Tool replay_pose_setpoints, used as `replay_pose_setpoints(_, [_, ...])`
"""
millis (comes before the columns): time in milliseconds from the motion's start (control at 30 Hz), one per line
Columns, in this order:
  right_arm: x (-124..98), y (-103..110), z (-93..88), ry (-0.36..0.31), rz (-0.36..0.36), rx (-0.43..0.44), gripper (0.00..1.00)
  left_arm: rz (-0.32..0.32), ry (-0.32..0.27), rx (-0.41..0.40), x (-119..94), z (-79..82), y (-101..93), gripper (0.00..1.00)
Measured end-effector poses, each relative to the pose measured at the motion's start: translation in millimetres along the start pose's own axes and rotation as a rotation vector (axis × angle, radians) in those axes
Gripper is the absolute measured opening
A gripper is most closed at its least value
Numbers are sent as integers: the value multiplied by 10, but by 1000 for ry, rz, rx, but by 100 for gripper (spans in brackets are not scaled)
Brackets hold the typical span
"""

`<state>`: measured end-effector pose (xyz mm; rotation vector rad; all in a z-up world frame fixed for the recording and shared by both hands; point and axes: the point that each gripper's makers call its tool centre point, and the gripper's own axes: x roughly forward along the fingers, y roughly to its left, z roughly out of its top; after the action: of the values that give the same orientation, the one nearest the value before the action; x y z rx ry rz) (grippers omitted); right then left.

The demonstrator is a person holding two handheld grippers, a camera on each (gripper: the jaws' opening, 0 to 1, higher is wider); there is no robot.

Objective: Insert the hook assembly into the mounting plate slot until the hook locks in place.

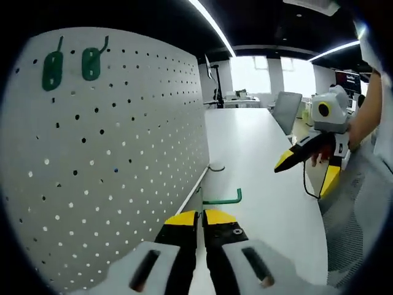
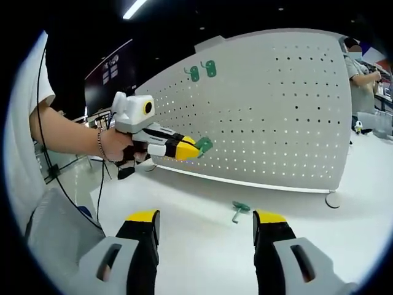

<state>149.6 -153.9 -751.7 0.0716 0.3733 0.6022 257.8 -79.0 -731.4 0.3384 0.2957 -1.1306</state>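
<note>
A green hook [image 2: 204, 145] is pinched in the left gripper [image 2: 195, 149] near the pegboard [image 2: 288, 110]; a second hook [image 2: 238, 209] lies on the table [image 2: 202, 246]. The right gripper [image 2: 206, 224] is held spread. The hook is judged light, rigid and slippery, best gripped by its flat base.

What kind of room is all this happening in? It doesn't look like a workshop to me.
Probably an open office or lab. A long white table runs toward bright windows, an office chair stands by it, strip lights cross a dark ceiling, and a white pegboard stands on the table as a test rig.
</note>
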Motion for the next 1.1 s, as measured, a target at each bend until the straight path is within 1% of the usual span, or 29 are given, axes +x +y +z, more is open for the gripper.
replay_pose_setpoints(67, [-1, -1, 3, -2, 0, 0, 59, 9, -10, 2, -28, 30, -5, 3])
replay_pose_setpoints(300, [0, 2, 15, -5, 0, -3, 60, 44, -47, -35, -104, 93, 26, 3])
replay_pose_setpoints(633, [-10, 14, 55, -14, 2, -4, 60, 77, -98, -62, -238, 192, -12, 3])
replay_pose_setpoints(767, [-13, 21, 74, -22, 2, -4, 60, 93, -136, -89, -313, 242, -33, 3])
replay_pose_setpoints(833, [-11, 19, 62, -18, 1, -1, 60, 94, -151, -115, -337, 244, -50, 3])
replay_pose_setpoints(900, [-9, 21, 57, -18, 2, 1, 60, 105, -151, -109, -364, 227, -76, 3])
replay_pose_setpoints(967, [-6, 23, 59, -16, 3, 0, 60, 106, -170, -131, -394, 244, -98, 3])
replay_pose_setpoints(1100, [0, 25, 53, -13, 6, -4, 60, 121, -184, -141, -435, 250, -91, 3])
